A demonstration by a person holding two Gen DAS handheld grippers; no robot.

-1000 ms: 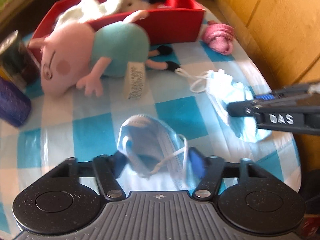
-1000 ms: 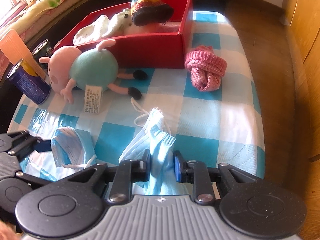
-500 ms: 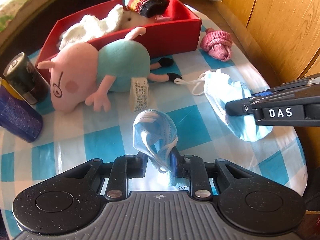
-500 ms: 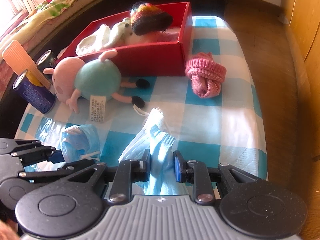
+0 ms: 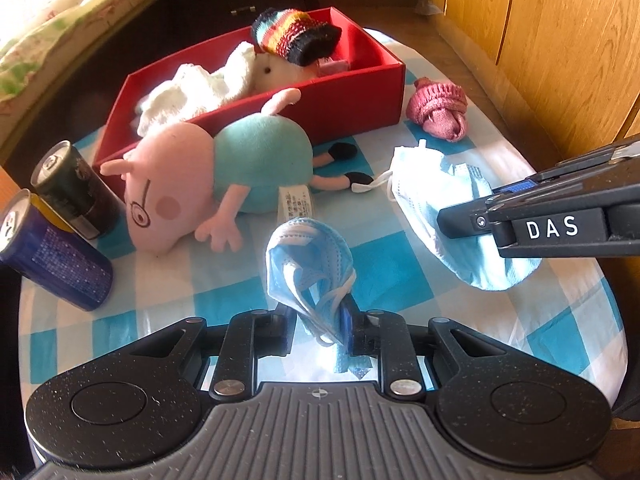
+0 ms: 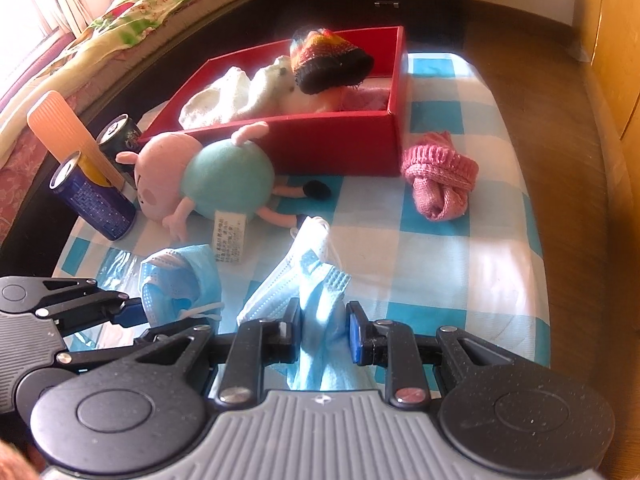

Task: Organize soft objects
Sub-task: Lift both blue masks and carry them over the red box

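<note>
My left gripper (image 5: 320, 330) is shut on a crumpled blue face mask (image 5: 308, 268) and holds it above the checked cloth; it also shows in the right wrist view (image 6: 180, 284). My right gripper (image 6: 322, 330) is shut on a second blue face mask (image 6: 304, 284), seen in the left wrist view (image 5: 440, 204) lifted at one end. A pink pig plush (image 5: 216, 180) in a teal shirt lies against the red box (image 5: 360, 92), which holds a white soft toy (image 5: 200, 92) and a striped knit hat (image 5: 296, 42). A pink knit bundle (image 5: 438, 108) lies right of the box.
Two drink cans (image 5: 52, 256) (image 5: 72, 192) stand at the table's left edge, with an orange ribbed piece (image 6: 68, 136) behind them. Wooden cabinet doors (image 5: 560, 40) run along the right. A flowered bedspread (image 6: 140, 20) lies beyond the table.
My left gripper closed on the crumpled mask and lifted it off the cloth. Both grippers rose and drew back, the right one still holding its mask.
</note>
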